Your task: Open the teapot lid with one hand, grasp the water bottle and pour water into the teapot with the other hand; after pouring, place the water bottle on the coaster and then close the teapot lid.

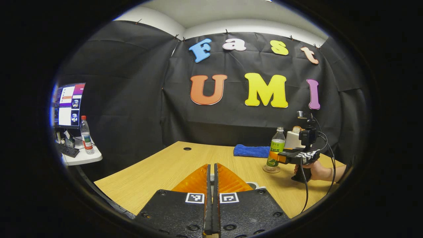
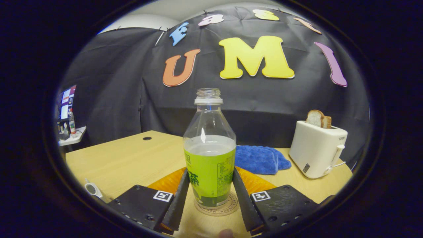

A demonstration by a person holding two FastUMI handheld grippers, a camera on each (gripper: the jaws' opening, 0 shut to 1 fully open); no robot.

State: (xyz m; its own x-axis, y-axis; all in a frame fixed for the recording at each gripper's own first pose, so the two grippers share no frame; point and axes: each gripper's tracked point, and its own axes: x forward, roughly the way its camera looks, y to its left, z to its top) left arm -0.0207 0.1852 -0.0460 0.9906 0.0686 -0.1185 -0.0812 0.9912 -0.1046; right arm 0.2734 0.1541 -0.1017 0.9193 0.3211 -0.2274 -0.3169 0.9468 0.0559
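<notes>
While the water bottle (image 2: 209,155) stands upright on the coaster (image 2: 216,205), the right gripper (image 2: 210,195) brackets it with both fingers against its sides, seemingly at set-down. The left gripper (image 1: 211,185) has jaws closed, seemingly empty. Next: release, then close the teapot lid.

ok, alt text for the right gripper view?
The right hand-held gripper brackets an uncapped, green-labelled water bottle standing on a round coaster on a wooden table. Behind lie a blue towel and a white toaster holding bread slices.
</notes>
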